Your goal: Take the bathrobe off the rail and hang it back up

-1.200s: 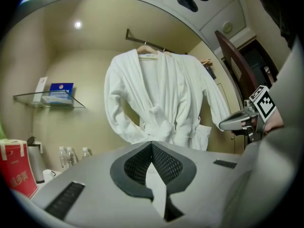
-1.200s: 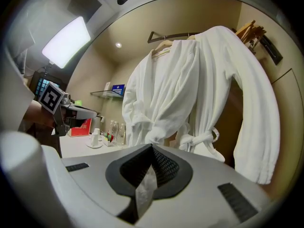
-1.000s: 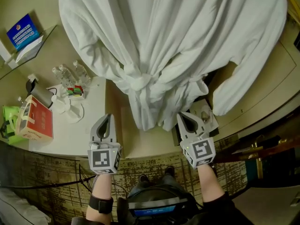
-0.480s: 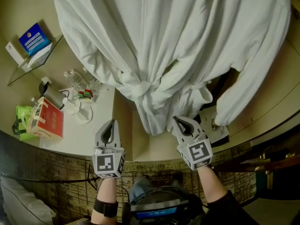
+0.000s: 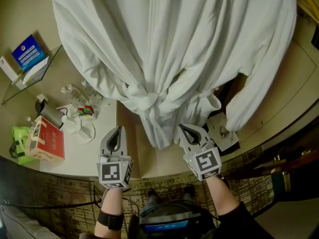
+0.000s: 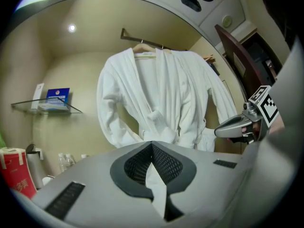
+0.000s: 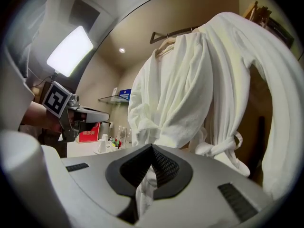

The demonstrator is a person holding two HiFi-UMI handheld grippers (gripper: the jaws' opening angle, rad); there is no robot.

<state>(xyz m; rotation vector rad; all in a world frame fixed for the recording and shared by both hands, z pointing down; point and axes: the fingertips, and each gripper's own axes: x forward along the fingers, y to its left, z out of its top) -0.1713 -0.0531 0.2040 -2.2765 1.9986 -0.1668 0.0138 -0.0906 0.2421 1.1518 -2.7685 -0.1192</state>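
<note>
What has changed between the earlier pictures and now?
The right gripper edged slightly left in the head view, nearer the bathrobe. Nothing was gripped or released. The left gripper barely shifted; both stay shut and empty, and the bathrobe still hangs on the rail.

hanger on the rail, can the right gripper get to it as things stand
Probably, but only by lifting. The right gripper sits low by the bathrobe's hem, jaws shut; the hanger hangs high on the rail, and nothing stands in the way.
</note>
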